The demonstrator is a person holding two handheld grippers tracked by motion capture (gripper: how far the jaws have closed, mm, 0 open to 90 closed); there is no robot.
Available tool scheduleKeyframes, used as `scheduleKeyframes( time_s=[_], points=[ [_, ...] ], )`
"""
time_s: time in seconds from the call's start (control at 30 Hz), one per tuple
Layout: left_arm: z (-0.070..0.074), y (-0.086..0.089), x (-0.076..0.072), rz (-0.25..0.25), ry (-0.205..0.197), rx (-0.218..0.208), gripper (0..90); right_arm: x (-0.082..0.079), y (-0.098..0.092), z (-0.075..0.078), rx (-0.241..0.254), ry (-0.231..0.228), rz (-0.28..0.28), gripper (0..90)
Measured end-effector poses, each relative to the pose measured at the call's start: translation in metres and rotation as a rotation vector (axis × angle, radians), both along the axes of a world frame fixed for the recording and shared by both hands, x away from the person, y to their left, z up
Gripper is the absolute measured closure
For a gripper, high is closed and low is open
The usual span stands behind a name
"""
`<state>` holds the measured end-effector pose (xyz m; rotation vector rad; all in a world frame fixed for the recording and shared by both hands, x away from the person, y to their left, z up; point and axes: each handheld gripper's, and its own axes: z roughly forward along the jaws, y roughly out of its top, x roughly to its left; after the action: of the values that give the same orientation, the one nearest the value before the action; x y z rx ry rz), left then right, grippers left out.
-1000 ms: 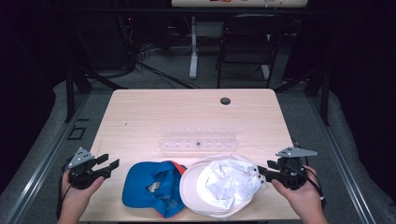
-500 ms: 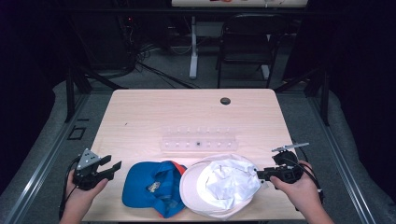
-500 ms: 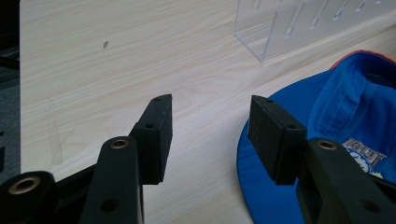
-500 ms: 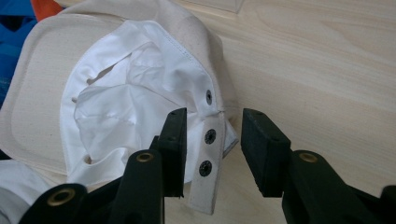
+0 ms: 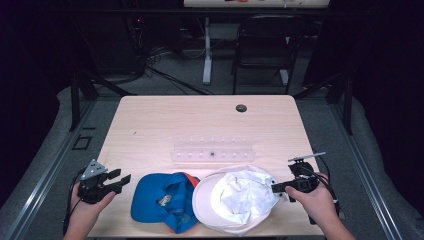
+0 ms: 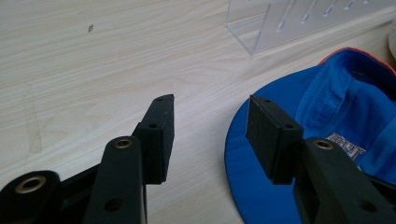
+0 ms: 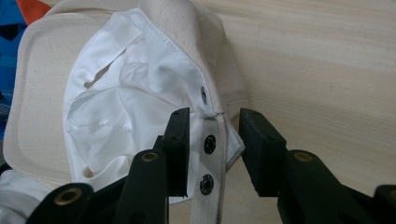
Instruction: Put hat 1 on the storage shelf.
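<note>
now right claw point(image 7: 210, 121) closing, white cap strap point(image 7: 211, 154) between

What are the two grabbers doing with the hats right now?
Right gripper closing around white hat's snap strap, not pinched yet. Left gripper open beside blue cap. Nothing blocking.

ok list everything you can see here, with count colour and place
table: 1, light wood, centre
white cap: 1, cream with white lining, upside down, near edge right of middle
snap strap: 1, cream, on the white cap, between the right jaws
blue cap: 1, blue with orange trim, upside down, left of white cap
clear rack: 1, transparent, mid-table behind caps
folding chair: 1, dark, beyond table
left gripper: 1, black, open, jaws just been closing, near blue cap's brim
right gripper: 1, black, jaws closing around strap, pads not yet pressing
</note>
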<state>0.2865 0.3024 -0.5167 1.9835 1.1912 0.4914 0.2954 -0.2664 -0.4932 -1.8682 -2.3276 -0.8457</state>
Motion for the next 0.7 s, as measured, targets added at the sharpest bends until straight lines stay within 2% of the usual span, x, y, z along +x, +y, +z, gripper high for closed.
scheduleKeyframes(
  time_s=[0.1,0.13,0.27,0.4,0.47,0.67,0.7],
  points=[
    [-0.0008,-0.0007,-0.0003,-0.002,-0.005,0.0,53.3,0.0009,0.0011,-0.0033,0.002,0.011,-0.004,66.4],
    [-0.0011,-0.001,-0.0007,-0.006,-0.01,0.005,55.7,0.0012,0.0013,-0.0042,0.017,0.01,-0.01,66.1],
    [-0.0027,-0.002,-0.0008,0.001,-0.017,0.028,55.2,0.0017,0.0001,-0.0082,0.051,0.01,-0.032,63.0],
    [-0.0041,-0.001,-0.0003,0.007,-0.021,0.027,55.4,0.0031,0.0016,-0.0111,0.032,0.036,-0.001,71.3],
    [-0.0042,-0.0004,-0.0002,0.004,-0.025,0.016,55.5,0.004,0.0025,-0.0117,0.032,0.025,0.004,75.0],
    [-0.004,0.0007,0.0009,-0.001,-0.004,0.017,56.5,0.0036,0.0061,-0.0054,-0.004,0.027,0.033,79.1],
    [-0.0046,0.0007,0.001,0.005,-0.012,0.01,56.5,0.0034,0.007,-0.0044,-0.008,0.026,0.038,79.1]
  ],
)
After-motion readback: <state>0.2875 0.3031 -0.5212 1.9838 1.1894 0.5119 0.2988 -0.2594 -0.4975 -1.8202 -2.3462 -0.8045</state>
